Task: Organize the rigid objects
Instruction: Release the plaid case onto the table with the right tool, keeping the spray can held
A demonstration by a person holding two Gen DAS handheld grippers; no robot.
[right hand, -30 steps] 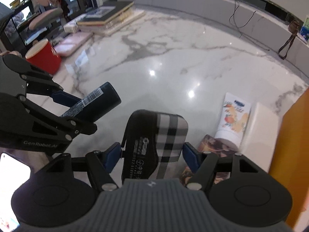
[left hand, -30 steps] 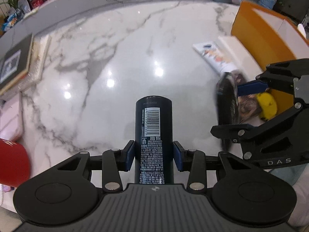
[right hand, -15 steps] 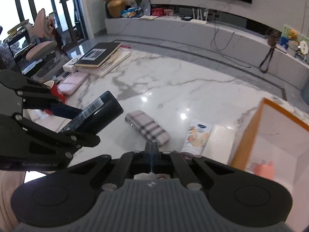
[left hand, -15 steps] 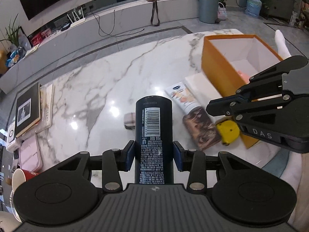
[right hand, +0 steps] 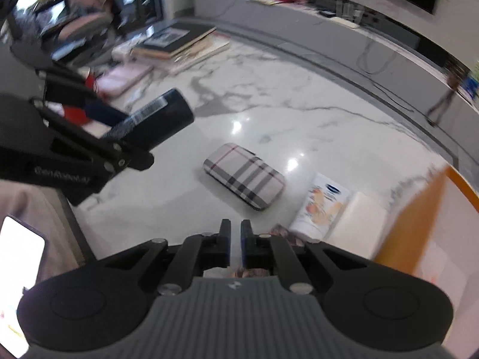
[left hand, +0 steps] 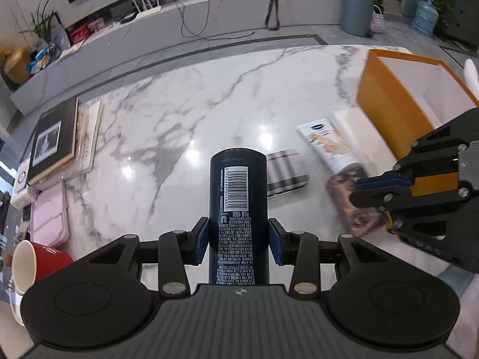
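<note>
I have the left gripper (left hand: 238,240) clamped on the dark bottle (left hand: 238,209), held above the marble table (left hand: 179,125). My right gripper (right hand: 235,240) has its jaws nearly together with nothing between them. The plaid case (right hand: 244,176) lies flat on the marble at twelve o'clock from it, the lotion tube (right hand: 321,206) at two o'clock, the orange box (left hand: 398,104) beyond.

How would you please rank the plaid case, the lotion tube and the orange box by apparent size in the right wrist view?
1. orange box, largest though cut off by the frame.
2. plaid case.
3. lotion tube, partly hidden by the right gripper, so its rank below the case is unsure.
</note>
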